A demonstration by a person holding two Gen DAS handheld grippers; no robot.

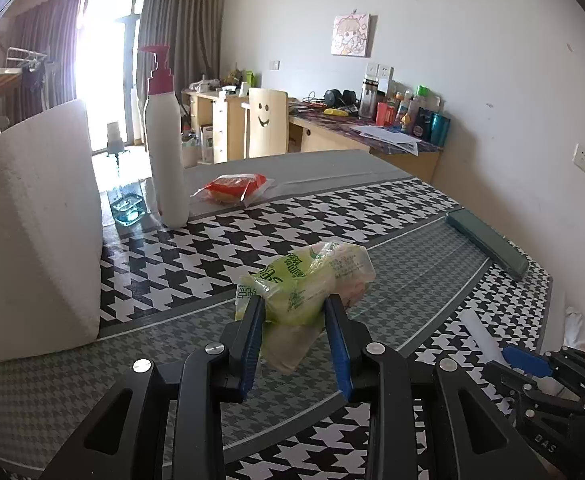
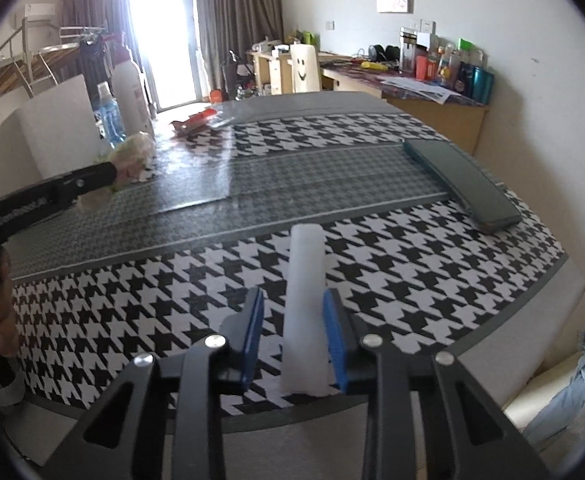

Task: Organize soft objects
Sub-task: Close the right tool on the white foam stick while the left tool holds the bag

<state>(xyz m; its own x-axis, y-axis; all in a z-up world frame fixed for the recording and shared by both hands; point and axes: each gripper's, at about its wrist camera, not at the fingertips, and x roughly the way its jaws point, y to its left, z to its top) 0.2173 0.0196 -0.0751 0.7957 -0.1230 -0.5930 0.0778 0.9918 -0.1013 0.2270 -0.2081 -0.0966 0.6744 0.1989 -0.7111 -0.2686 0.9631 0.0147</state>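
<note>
My left gripper is shut on a green and clear plastic packet and holds it above the houndstooth table. The packet also shows in the right wrist view, at the left gripper's fingers. My right gripper is open around a white foam cylinder that lies on the table near its front edge; the right pad touches it, the left pad stands off. The cylinder also shows in the left wrist view. A red packet lies at the far side of the table.
A big white foam block stands at the left. A white pump bottle stands beside it, with a blue bottle nearby. A dark green flat case lies at the right. A cluttered desk and a chair stand behind.
</note>
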